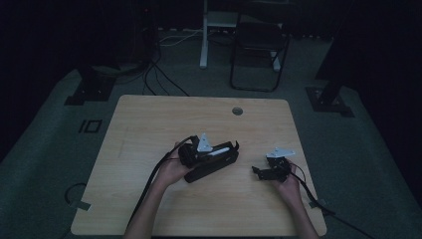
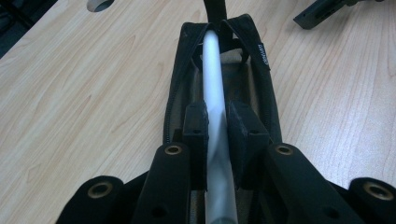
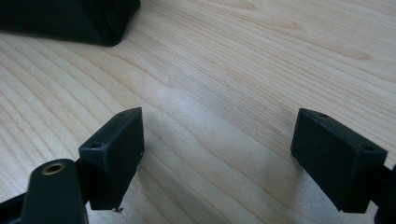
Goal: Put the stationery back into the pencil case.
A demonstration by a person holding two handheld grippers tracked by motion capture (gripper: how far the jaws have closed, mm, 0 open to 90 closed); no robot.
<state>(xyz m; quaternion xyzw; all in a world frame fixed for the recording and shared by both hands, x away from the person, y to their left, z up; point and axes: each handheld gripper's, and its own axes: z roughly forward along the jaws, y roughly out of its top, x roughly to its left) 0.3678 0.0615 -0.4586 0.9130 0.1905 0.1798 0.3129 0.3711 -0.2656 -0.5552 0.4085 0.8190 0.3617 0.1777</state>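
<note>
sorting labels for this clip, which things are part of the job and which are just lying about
In the job:
- white slim plastic pen, clamped in the left gripper
- black fabric zip pencil case, open under the pen
- right gripper, open, over bare table

Lying about:
- black folding chair on the floor
- round cable hole in the light wooden table

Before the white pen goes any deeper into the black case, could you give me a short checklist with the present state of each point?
1. Left gripper shut on the white pen: ok.
2. Pen in line with the open black case, its far end inside the opening: ok.
3. Case lying flat on the table: ok.
4. Right gripper open, holding nothing, apart from the case: ok.
5. Room left at the case's far end for the pen: cannot tell.
</note>
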